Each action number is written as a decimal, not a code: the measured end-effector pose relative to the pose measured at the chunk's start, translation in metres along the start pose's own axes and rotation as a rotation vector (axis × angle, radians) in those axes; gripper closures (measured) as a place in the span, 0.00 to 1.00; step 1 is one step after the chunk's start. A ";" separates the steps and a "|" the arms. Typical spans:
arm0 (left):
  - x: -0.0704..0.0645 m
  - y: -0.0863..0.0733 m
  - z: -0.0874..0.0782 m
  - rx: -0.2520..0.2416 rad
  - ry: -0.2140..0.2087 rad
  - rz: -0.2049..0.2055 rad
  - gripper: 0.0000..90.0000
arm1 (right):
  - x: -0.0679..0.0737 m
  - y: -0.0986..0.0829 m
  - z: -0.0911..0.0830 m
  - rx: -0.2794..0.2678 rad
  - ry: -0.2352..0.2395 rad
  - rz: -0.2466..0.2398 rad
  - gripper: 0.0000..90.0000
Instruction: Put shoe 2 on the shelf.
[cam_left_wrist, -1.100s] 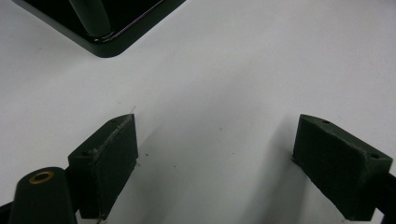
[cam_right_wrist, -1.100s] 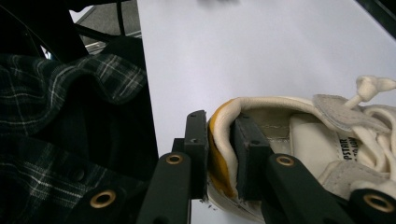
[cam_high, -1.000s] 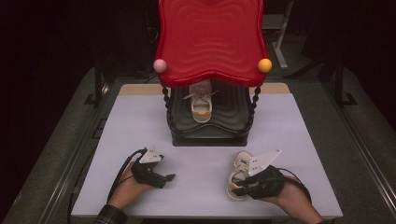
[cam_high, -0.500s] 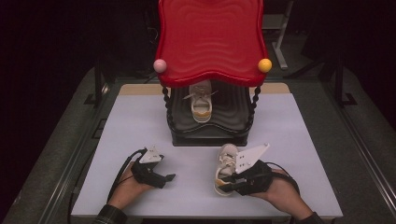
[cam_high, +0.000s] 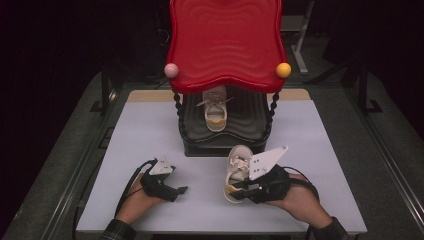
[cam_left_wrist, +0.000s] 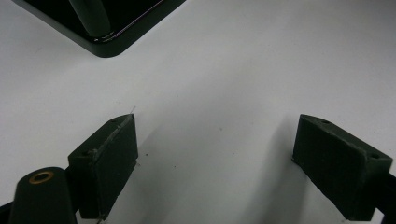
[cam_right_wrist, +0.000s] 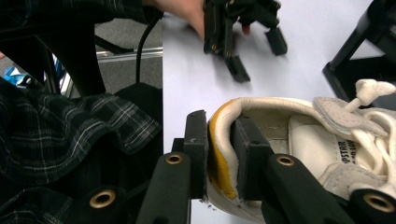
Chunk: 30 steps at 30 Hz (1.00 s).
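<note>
Gripping the heel of a white shoe (cam_right_wrist: 289, 140), the right tongs (cam_right_wrist: 219, 154) had one jaw inside the collar and the other outside against the yellow heel patch, clenched firmly on it. In the high view those tongs (cam_high: 239, 189) and the shoe (cam_high: 237, 167) sat closer to the front edge of the black rack (cam_high: 222, 145) than half a second before, and a second before the shoe had been farther out to the right, so the hand had been carrying it inward and forward. The left tongs (cam_high: 180, 190) rested released on the white counter (cam_high: 150, 125), jaws wide apart with nothing between them (the left gripper view showed bare counter there), and had not shifted. A matching shoe (cam_high: 215, 107) already stood on the rack's lower shelf under the red top (cam_high: 225, 45). That suggested the carried shoe was headed for the shelf beside its partner, with the lift onto it not yet done.
</note>
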<state>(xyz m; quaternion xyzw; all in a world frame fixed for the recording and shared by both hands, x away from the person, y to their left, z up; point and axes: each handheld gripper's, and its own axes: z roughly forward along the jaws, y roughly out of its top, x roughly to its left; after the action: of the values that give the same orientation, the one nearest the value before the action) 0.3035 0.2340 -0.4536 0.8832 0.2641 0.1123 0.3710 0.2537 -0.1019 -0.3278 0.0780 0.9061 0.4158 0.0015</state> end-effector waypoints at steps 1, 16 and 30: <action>0.000 0.000 0.000 0.000 0.000 0.000 0.15 | -0.001 0.002 -0.002 -0.002 -0.002 -0.008 0.85; 0.000 0.000 0.000 -0.002 0.001 -0.002 0.15 | -0.031 0.034 -0.022 0.002 -0.050 -0.067 0.85; 0.000 0.000 0.000 0.001 0.002 0.001 0.15 | -0.089 0.047 -0.030 0.042 -0.102 -0.061 0.85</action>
<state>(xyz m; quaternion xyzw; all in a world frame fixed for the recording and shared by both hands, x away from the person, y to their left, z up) 0.3037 0.2342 -0.4536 0.8834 0.2639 0.1131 0.3704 0.3467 -0.1069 -0.2782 0.0716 0.9153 0.3921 0.0588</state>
